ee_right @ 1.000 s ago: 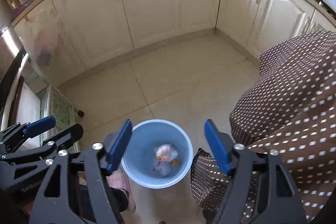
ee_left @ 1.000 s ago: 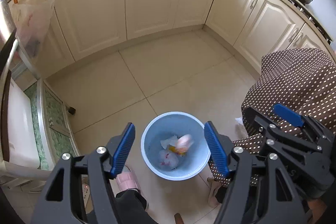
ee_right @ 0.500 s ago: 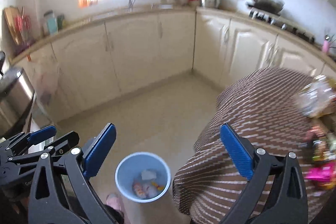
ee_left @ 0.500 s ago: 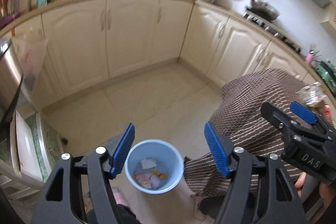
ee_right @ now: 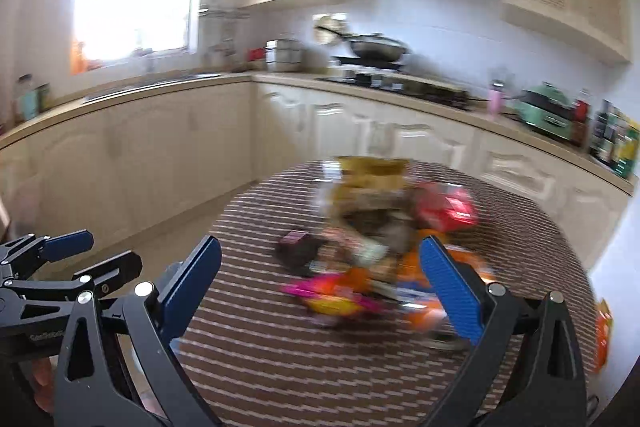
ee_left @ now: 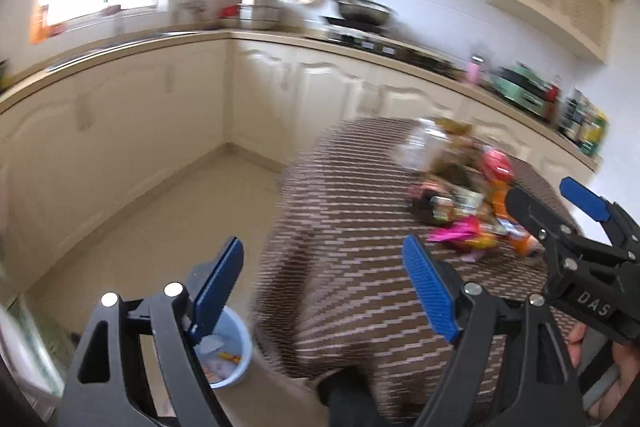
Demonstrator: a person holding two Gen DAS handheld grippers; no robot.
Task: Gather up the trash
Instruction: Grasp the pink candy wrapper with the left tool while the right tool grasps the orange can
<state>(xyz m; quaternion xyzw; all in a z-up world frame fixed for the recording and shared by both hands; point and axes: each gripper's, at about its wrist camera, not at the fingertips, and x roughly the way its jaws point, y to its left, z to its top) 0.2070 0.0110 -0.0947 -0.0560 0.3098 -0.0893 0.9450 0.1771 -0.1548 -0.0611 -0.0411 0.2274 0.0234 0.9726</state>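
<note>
Wrappers (ee_right: 360, 251) apparently heaped on table (ee_right: 260, 347); bin (ee_left: 224, 355) below left.

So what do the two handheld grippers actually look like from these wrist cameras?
Both match: the left gripper and right gripper have black, angular frames with triangular cut-outs and silver screw heads, each ending in two flat blue ribbed pads. Seen from the left camera, the right gripper's body carries white lettering reading "DAS". No cables show. A hand grips its handle; any sleeve is too dark to tell.
</note>
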